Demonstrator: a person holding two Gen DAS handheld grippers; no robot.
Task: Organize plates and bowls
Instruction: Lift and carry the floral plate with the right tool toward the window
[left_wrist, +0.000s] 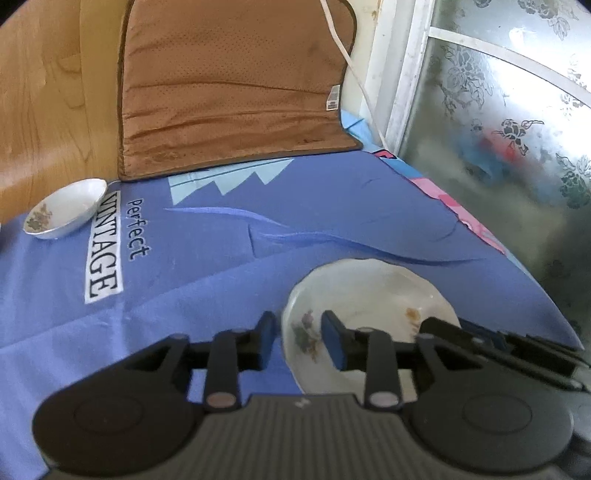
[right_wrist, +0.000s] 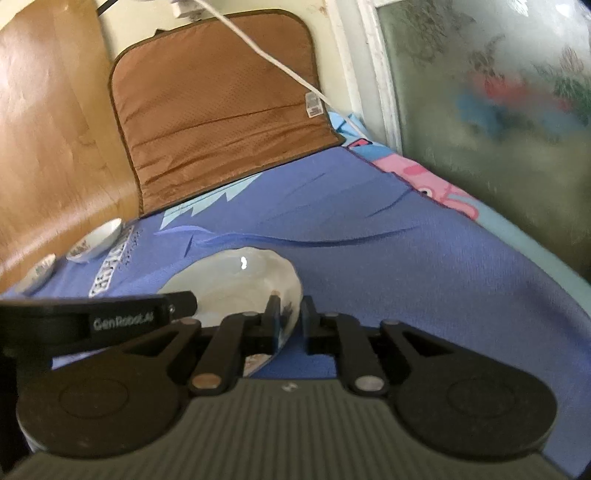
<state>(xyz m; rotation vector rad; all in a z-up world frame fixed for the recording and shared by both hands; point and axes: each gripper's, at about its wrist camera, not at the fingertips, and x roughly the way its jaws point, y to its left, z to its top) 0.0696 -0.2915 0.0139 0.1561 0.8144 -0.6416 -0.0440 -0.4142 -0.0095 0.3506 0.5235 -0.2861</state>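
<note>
A large white bowl with flower prints (left_wrist: 373, 295) lies on the blue cloth (left_wrist: 207, 288). My left gripper (left_wrist: 300, 338) straddles its left rim, one pad outside and one inside, with a gap on both sides. My right gripper (right_wrist: 290, 317) straddles the same bowl's (right_wrist: 236, 280) right rim, jaws close around it, and the bowl looks tilted. A small flowered bowl (left_wrist: 66, 212) sits at the far left; it also shows in the right wrist view (right_wrist: 96, 242), with another small bowl (right_wrist: 38, 275) in front of it.
A brown cushion (left_wrist: 236, 88) leans against the wall at the back, a white cable (left_wrist: 351, 70) across it. A wooden board (left_wrist: 40, 103) stands on the left. A frosted flowered window (left_wrist: 498, 122) closes the right side. The cloth's right edge (left_wrist: 546, 295) drops off.
</note>
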